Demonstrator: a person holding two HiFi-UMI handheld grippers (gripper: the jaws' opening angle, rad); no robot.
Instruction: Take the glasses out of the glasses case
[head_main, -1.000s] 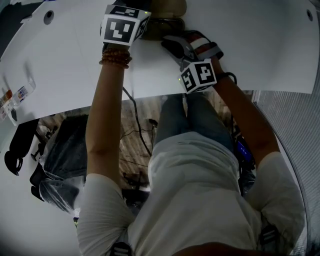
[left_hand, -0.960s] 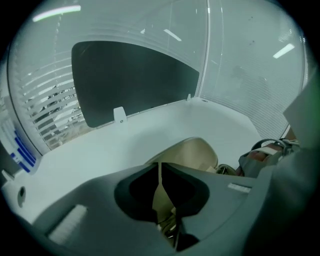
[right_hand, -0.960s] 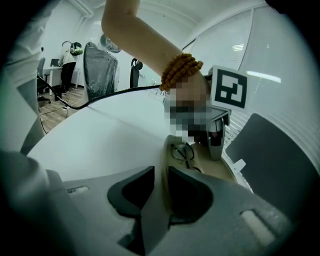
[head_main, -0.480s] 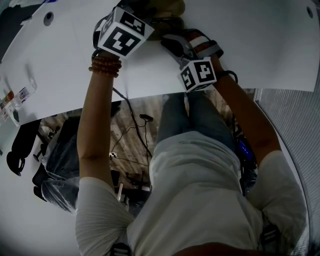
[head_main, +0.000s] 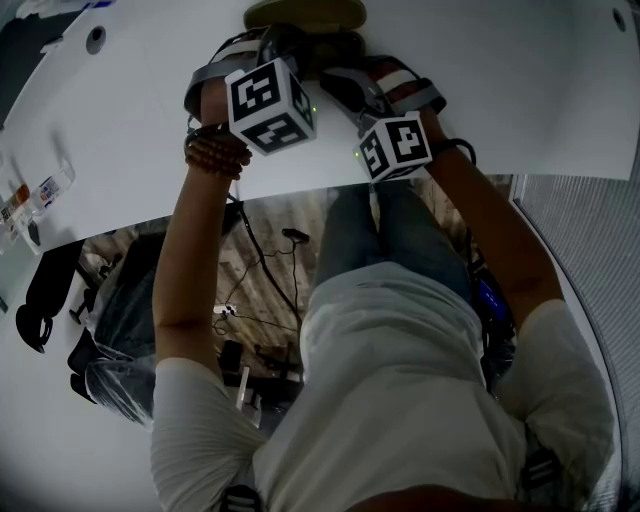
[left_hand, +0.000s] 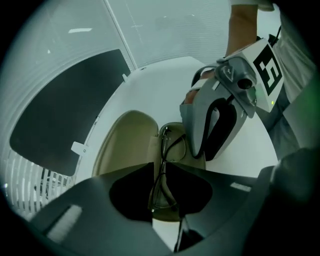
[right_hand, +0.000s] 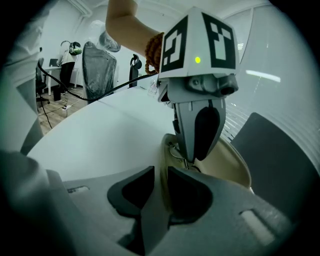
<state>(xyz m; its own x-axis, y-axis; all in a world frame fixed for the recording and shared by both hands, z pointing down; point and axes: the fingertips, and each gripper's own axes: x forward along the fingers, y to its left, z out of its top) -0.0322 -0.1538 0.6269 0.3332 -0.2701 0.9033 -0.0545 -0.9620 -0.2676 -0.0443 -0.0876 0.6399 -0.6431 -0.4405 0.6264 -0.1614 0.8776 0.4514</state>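
Observation:
A beige glasses case (left_hand: 125, 145) lies open on the white table (head_main: 500, 90), its lid flat. Dark-framed glasses (left_hand: 172, 150) rest folded in its tray. My left gripper (left_hand: 159, 165) points steeply down over the tray with its jaws a narrow gap apart. The glasses frame lines up in that gap, and I see no pad pressing on it. From the right gripper view, the left gripper (right_hand: 189, 162) has its tips down at the glasses inside the case (right_hand: 227, 160). My right gripper (right_hand: 161, 172) is shut on the tray's near rim. In the head view both grippers, left (head_main: 285, 50) and right (head_main: 352, 88), meet at the case (head_main: 305, 14).
The table's near edge curves just under my forearms, with wooden floor and a cable (head_main: 265, 260) below. A black chair (head_main: 40, 290) stands at the left. A dark panel (left_hand: 60, 110) lies beyond the case. People and a covered chair (right_hand: 97, 65) are far off.
My left gripper has rolled and swung right and nearer, from beside the case to directly over its tray. The right gripper and the case have stayed where they were.

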